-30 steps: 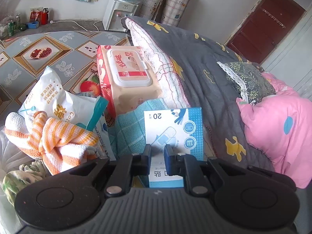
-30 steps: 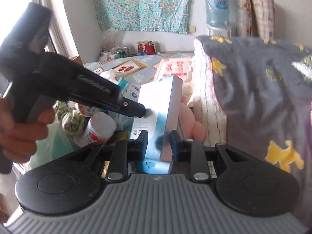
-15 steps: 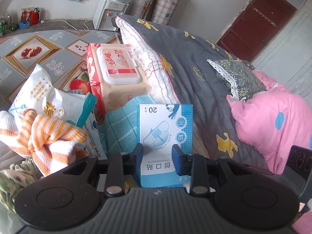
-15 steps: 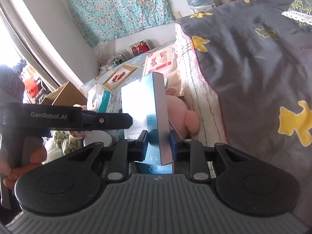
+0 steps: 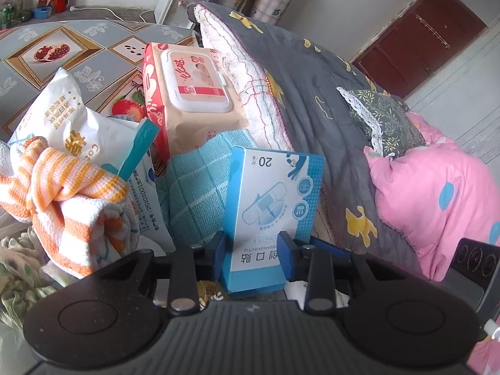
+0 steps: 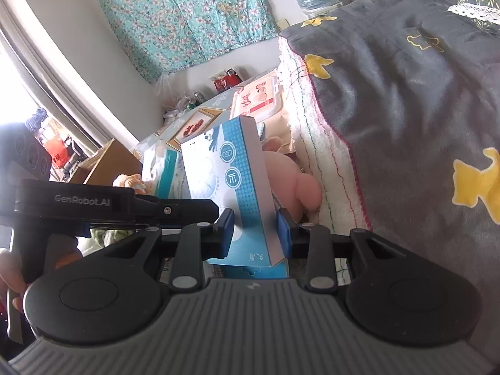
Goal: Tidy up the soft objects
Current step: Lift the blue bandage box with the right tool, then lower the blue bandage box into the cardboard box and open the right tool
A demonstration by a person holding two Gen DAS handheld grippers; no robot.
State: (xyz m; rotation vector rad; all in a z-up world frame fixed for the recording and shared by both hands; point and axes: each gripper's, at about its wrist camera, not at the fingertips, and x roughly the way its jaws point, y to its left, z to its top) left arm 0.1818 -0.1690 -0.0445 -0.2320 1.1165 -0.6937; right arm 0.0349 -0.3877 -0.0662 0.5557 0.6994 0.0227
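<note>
A second ago the left gripper (image 5: 251, 250) had its pads nearly together in front of the plaster box (image 5: 268, 193). Its jaws have just been opening, and they now stand part-spread before the box's printed face, gripping nothing. The right gripper (image 6: 255, 228) clamped the box's narrow sides half a second ago. Its jaws have just been opening too, with the box between the pads. Whether they still press on it I cannot tell, since the grey side of the box lies right along one pad. In the right wrist view the box now leans further away from the grey quilt (image 5: 312, 93) than it did.

The box is stiff, glossy card, blue and white, a flat slab standing on end just beside the quilt's folded edge. The quilt is soft and fleecy with yellow shapes on it, and its underside is white and nubbly with stitched lines. A plump plastic wipes pack (image 5: 193, 93) with a hard white flip lid leans against that same edge. A teal woven cloth (image 5: 193, 193) in a check pattern sits near the quilt, and a knotted orange-striped terry towel (image 5: 72, 187) lies well apart from it. The desk (image 5: 47, 37) beyond, also well apart, wears a slick, fruit-printed cover.

A pink plush toy (image 6: 297, 184) is wedged against the quilt's edge, mostly hidden by the box. The box's foot is hidden behind the gripper. The person's hand (image 6: 9, 278) is cut off by the frame.
</note>
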